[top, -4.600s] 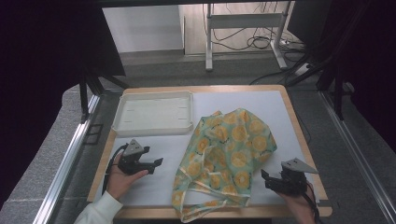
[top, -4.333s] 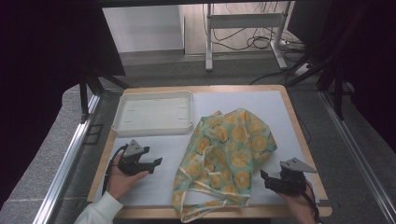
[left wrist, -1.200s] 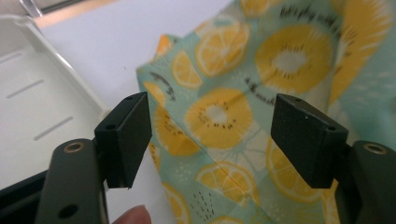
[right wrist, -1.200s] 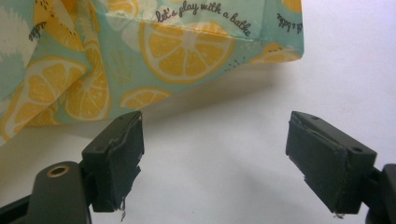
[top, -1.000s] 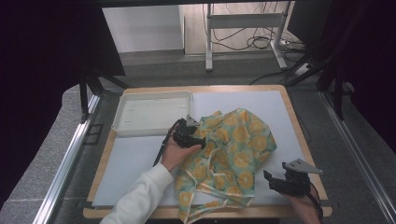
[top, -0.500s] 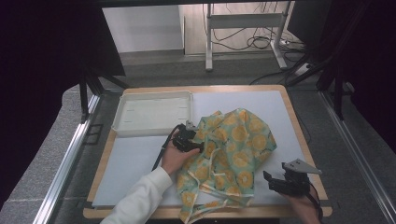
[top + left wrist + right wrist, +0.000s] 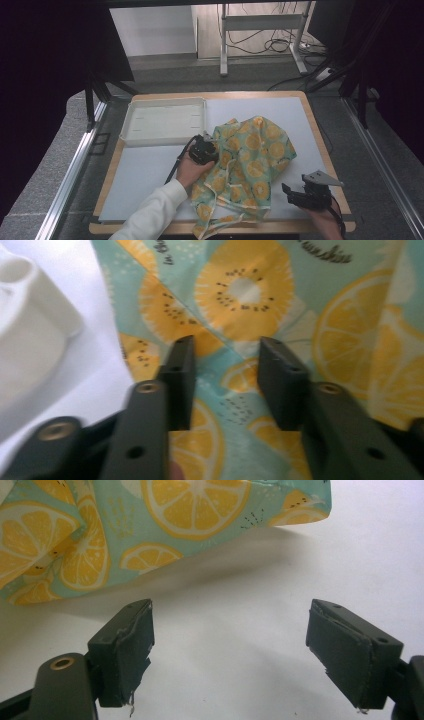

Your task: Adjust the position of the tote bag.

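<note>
1. One cloth [image 7: 250,165] printed with orange citrus slices on pale green lies crumpled on the table [image 7: 150,165].
2. One white tray [image 7: 162,121] sits just beside the cloth, at its far left.
3. Two handheld grippers: the left gripper [image 7: 205,148] at the cloth's left edge, the right gripper [image 7: 292,194] near its right corner.
4. One table holds everything.

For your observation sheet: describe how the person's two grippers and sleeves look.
Both are black. The left gripper has two flat, square-edged jaws on bolted arms, a black cable trailing back, and a white sleeve behind it. The right gripper has worn, frayed pads and carries a grey three-cornered plate.
</note>
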The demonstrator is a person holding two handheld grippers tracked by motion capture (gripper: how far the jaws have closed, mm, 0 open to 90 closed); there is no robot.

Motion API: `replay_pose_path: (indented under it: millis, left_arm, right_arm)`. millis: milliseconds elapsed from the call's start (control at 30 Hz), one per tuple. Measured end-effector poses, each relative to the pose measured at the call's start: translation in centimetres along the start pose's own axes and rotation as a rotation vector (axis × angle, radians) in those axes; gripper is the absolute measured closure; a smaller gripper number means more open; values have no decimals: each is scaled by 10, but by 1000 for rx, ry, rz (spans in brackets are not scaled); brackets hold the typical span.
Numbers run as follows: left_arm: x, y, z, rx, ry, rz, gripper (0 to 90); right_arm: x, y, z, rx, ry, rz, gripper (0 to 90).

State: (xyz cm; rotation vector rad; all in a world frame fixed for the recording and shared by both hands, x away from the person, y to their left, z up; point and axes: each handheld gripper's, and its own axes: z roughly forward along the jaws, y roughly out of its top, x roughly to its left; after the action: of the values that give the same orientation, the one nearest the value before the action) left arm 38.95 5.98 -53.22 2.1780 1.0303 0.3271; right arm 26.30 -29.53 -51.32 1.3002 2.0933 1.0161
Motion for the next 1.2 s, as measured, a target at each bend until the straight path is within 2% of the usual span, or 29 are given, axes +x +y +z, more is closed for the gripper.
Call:
replay_pose_path:
  millis: [200,267,333,433,533,567,600,667,700,733,767,800,833,867,933,1067,1200]
  left_arm:
    - [5,-3,0,-16,-32,-9,876]
    - [5,-3,-1,-11,-35,3,892]
    - [5,-3,-2,-8,-42,-2,893]
    - [8,-3,-12,-33,-82,-20,860]
    - [9,-3,-24,-74,-115,-38,779]
    - [9,-3,-24,-74,-115,-38,708]
    - [8,-4,-32,-91,-143,-51,591]
    - [6,-4,-33,-72,-142,-54,379]
    - [2,-5,-34,-58,-143,-54,379]
    - [-7,-11,-31,-37,-114,-45,255]
    - [-7,-11,-31,-37,-114,-45,222]
    - [-19,-15,-25,0,-42,0,170]
    - [-19,-15,-25,0,-42,0,153]
    - [-25,-16,-20,15,-5,18,142]
    - [-25,-13,-15,19,3,0,120]
    - [-22,-9,-8,30,12,-11,128]
    - [-16,-7,-2,38,35,-11,184]
  right_arm:
    - [0,0,0,3,-3,-2,192]
    - [0,0,0,3,-4,0,192]
    - [0,0,1,3,-3,1,192]
    - [-1,-1,1,3,-5,4,192]
    - [-1,-1,1,4,-4,5,192]
    - [-1,-1,1,4,-4,5,192]
    - [-1,-1,1,5,-4,5,192]
    - [0,-1,1,6,-3,4,192]
    - [0,-1,1,6,-3,4,192]
    - [0,-1,1,7,-3,4,192]
    - [0,-1,1,7,-3,4,192]
    - [1,-1,2,9,-3,0,192]
    - [1,-1,2,9,-3,0,192]
    - [2,0,2,8,-5,0,192]
    - [3,0,2,9,-3,-3,192]
    - [3,0,1,9,-5,-6,192]
    - [0,-1,2,14,-8,1,192]
